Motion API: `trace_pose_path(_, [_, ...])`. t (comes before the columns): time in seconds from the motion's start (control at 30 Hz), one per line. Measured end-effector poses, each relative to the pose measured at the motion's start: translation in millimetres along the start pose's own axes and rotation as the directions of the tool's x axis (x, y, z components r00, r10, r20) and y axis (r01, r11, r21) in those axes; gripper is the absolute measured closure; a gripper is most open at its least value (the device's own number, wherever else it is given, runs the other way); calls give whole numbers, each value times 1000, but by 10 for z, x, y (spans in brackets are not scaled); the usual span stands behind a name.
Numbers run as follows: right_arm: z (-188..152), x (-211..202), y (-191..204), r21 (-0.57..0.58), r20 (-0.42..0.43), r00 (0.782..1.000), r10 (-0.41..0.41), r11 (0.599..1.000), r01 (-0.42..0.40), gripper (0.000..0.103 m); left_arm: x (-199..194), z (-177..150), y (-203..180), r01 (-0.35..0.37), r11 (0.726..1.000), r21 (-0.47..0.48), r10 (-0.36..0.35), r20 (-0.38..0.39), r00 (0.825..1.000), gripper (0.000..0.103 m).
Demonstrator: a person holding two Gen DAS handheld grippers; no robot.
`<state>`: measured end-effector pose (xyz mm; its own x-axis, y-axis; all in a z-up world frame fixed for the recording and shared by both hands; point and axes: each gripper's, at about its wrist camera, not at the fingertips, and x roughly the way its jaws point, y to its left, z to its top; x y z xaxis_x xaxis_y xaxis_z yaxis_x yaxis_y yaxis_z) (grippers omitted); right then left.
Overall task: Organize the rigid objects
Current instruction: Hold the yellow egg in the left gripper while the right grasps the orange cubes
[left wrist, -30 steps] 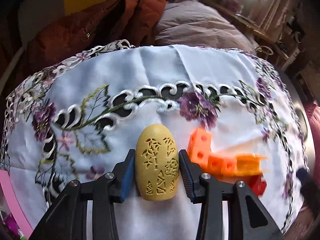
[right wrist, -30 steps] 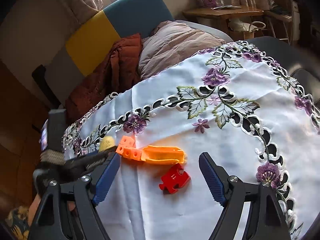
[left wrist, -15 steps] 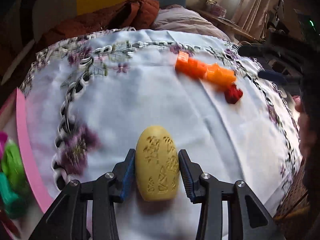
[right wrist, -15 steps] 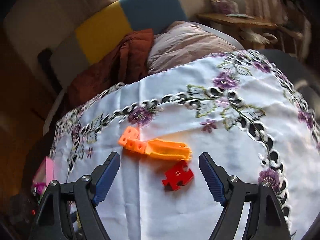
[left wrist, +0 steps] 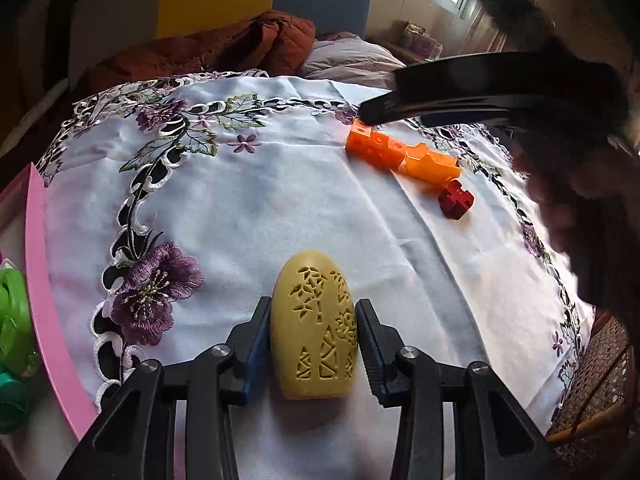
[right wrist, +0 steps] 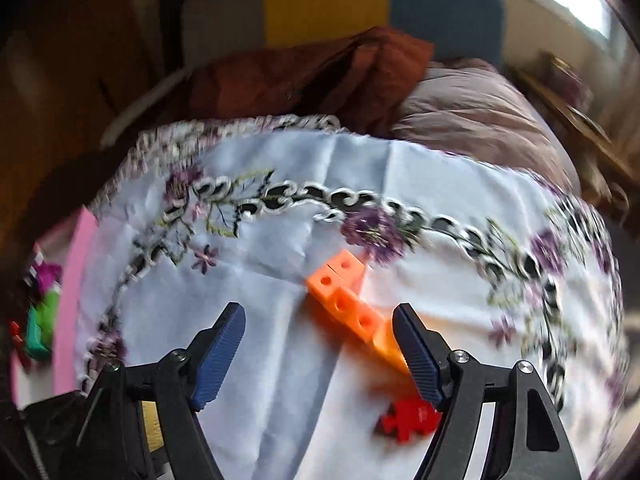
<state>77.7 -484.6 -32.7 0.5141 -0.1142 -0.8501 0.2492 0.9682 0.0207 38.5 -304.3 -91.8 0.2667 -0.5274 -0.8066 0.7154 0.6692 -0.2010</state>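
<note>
At the far left a pink tray (left wrist: 38, 264) holds green pieces, beside the embroidered white cloth (left wrist: 248, 216) covering the table. The left gripper (left wrist: 313, 334) has its jaws pressed on a yellow carved egg (left wrist: 313, 330), low over the cloth. Further right, the right gripper (right wrist: 320, 344), jaws apart and just closing on nothing, hovers over the orange blocks (right wrist: 348, 304), the red puzzle piece (right wrist: 408, 420) beside them.

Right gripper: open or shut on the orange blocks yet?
Open. The right gripper has its jaws closing in either side of the orange blocks, but neither pad presses on them.
</note>
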Motion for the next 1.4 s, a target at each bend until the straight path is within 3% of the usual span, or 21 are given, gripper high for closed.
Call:
trace_pose_path(0.13, [101,369,73,-84,-96,993,-64,995,56,33,-5,-4,20,12,1000,-12,-12,6,1000,62])
trace_pose_path(0.2, [98,520,90,-118,-144,984,-109,989,92,66,-7,-6,28,18,1000,-15,-18,9,1000,62])
trace_pose_path(0.23, [90,562,90,-126,-160,980,-118,987,99,76,-7,-6,35,22,1000,-19,-22,10,1000,62])
trace_pose_path(0.47, [28,179,181,-85,-65,998,23,996,-29,76,-13,-24,31,19,1000,-19,-18,25,1000,62])
trace_pose_path(0.57, [-149,45,226,-46,-77,993,90,995,-94,75,-15,-23,34,20,1000,-17,-19,28,999,62])
trace_pose_path(0.87, [-768,80,361,-24,-126,990,61,998,-65,75,-30,-83,-66,-34,999,36,32,55,998,64])
trace_pose_path(1.4, [-810,61,347,-30,-94,992,86,996,-89,74,-45,-142,-134,-100,993,57,94,93,991,66])
